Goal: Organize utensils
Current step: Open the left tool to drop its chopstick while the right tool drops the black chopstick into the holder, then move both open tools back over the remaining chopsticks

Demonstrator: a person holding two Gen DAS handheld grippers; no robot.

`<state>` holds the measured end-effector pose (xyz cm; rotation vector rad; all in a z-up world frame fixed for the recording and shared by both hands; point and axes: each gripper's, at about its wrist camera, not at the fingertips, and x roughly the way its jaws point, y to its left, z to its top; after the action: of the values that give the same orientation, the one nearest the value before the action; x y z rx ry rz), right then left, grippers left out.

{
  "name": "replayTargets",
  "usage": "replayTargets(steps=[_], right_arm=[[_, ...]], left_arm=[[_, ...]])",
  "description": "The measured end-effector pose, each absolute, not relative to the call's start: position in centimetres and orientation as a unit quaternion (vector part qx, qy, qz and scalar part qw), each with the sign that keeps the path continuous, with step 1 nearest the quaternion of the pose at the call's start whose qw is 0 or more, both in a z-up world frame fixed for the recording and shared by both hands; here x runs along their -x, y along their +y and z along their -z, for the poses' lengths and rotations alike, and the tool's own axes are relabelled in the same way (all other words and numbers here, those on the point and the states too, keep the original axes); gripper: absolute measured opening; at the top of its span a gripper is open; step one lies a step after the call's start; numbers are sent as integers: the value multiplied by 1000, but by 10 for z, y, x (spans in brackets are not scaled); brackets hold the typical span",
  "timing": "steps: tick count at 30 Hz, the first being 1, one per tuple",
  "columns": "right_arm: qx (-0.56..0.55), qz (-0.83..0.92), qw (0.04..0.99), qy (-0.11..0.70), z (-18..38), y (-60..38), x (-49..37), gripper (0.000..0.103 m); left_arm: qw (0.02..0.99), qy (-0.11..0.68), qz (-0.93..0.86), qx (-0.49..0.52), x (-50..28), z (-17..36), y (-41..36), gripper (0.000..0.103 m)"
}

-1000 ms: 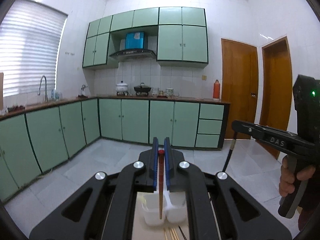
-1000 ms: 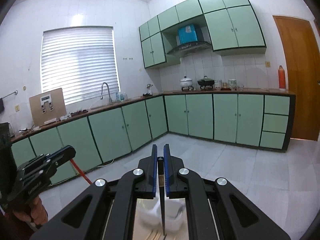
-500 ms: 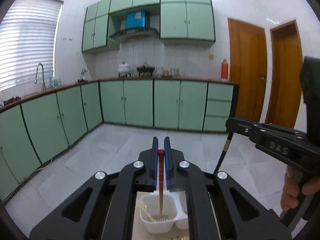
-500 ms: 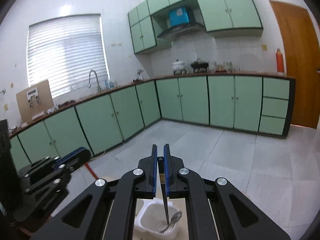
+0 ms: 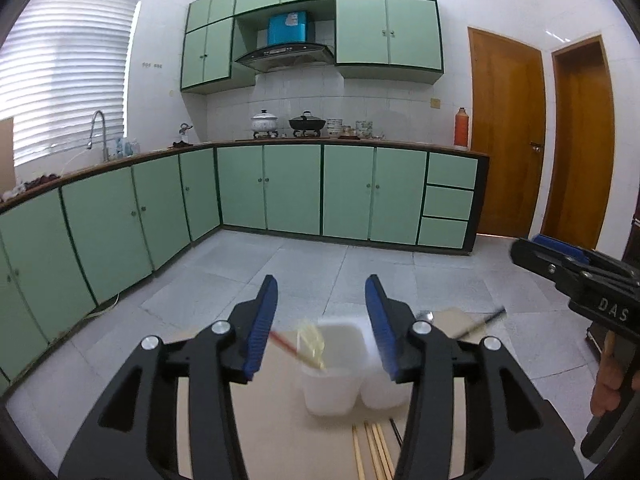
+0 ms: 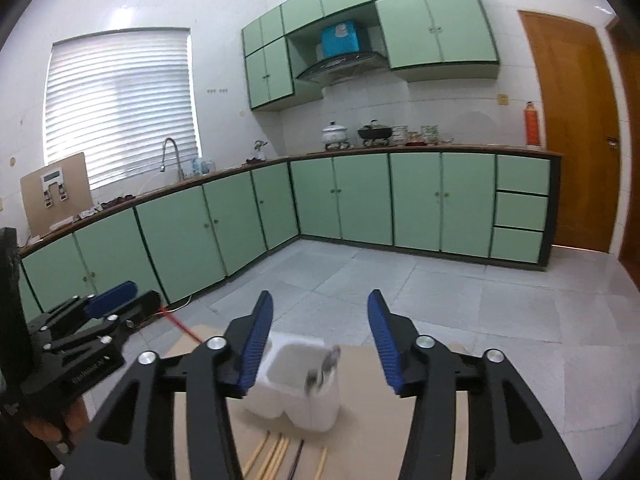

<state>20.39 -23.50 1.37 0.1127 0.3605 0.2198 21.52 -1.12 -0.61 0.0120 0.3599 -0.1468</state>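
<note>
A white two-compartment utensil holder (image 5: 340, 368) stands on a brown table (image 5: 264, 420); it also shows in the right wrist view (image 6: 298, 384). My left gripper (image 5: 320, 328) is open above it; a red-handled fork (image 5: 298, 350) leans blurred in the left compartment. My right gripper (image 6: 318, 344) is open above the holder; a metal spoon (image 6: 324, 368) leans in its right compartment, with a black handle (image 5: 480, 322) sticking out. Wooden chopsticks (image 5: 372, 452) lie on the table in front of the holder, also in the right wrist view (image 6: 272, 456).
The table's far edge lies just behind the holder. Beyond it are grey floor tiles (image 5: 320, 268), green cabinets (image 5: 292, 188) and wooden doors (image 5: 508, 136). The right gripper's body (image 5: 580, 292) is at the right of the left view.
Both grippers lowered over the holder and opened. The red-handled fork dropped from the left and the spoon from the right, each now leaning in the holder.
</note>
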Motion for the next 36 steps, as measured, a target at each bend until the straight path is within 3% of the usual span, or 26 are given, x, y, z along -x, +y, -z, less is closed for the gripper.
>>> replayTargets(steps=[6, 14, 25, 36], right_arm=[[-39, -48, 984, 166, 41, -233, -126, 58], [-33, -23, 969, 242, 115, -221, -57, 57], [-52, -36, 952, 299, 160, -206, -24, 32], [-46, -60, 939, 335, 181, -185, -18, 26]], left_arm=[[980, 193, 51, 0, -152, 50, -4, 47], [960, 276, 40, 12, -93, 119, 13, 47], [951, 306, 46, -6, -62, 161, 6, 47], [940, 336, 53, -2, -57, 183, 1, 47]])
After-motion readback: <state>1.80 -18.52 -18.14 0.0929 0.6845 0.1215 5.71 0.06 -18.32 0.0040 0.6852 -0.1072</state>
